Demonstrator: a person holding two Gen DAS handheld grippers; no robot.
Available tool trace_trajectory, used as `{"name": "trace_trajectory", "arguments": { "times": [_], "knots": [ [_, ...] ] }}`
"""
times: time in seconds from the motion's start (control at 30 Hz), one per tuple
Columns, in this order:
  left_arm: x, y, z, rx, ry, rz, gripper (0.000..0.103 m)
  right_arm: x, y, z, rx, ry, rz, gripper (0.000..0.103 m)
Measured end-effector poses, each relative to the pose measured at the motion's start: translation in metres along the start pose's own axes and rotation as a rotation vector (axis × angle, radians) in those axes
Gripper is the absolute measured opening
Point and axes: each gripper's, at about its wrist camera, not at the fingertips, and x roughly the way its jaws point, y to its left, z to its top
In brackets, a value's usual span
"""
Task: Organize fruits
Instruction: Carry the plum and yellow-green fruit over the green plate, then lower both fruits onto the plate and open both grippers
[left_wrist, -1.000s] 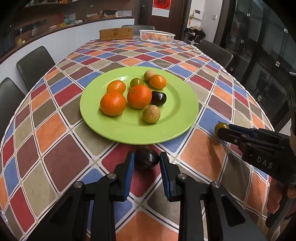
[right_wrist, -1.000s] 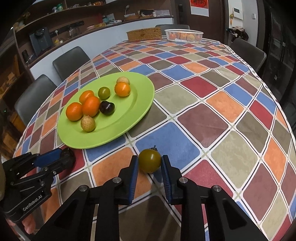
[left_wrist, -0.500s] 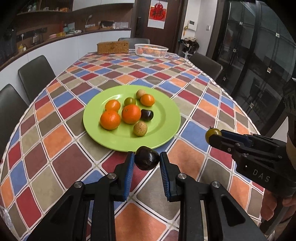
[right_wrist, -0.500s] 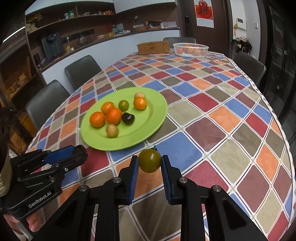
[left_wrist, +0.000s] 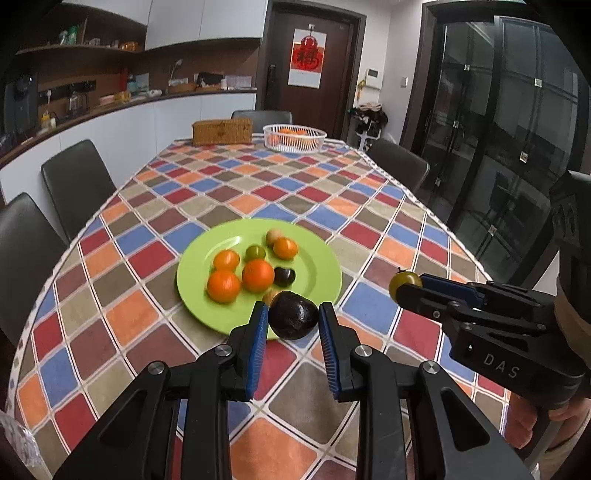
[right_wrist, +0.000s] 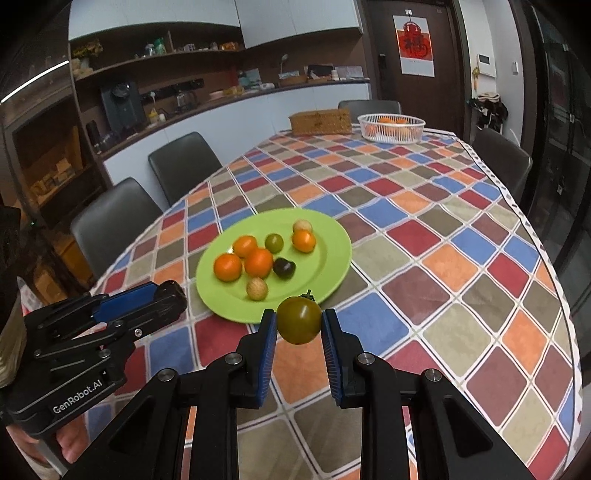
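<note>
While each hand-held gripper grips fruit, left the dark avocado, right the green tomato, carry both level to the plate ahead.

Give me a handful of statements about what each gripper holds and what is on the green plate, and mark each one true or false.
1. The left gripper holds a dark avocado. True.
2. The right gripper is empty. False: it grips a green tomato.
3. The green plate holds four orange fruits. True.
4. The white basket sits on the plate. False: it stands at the table's far end.
</note>
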Motion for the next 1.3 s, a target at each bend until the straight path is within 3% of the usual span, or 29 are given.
{"name": "trace_trajectory", "arguments": {
  "times": [0.37,0.67,1.3],
  "knots": [
    [0.001,0.007,0.019,0.013,-0.028,0.012,0.028,0.002,0.011,0.023,-0.024,-0.039,0.02,0.026],
    [0.02,0.022,0.036,0.006,-0.021,0.011,0.028,0.027,0.015,0.042,-0.038,-0.022,0.028,0.026],
    [0.096,0.058,0.055,-0.041,0.104,0.001,0.028,0.097,0.01,0.069,-0.058,0.064,-0.003,0.026]
  ]
}}
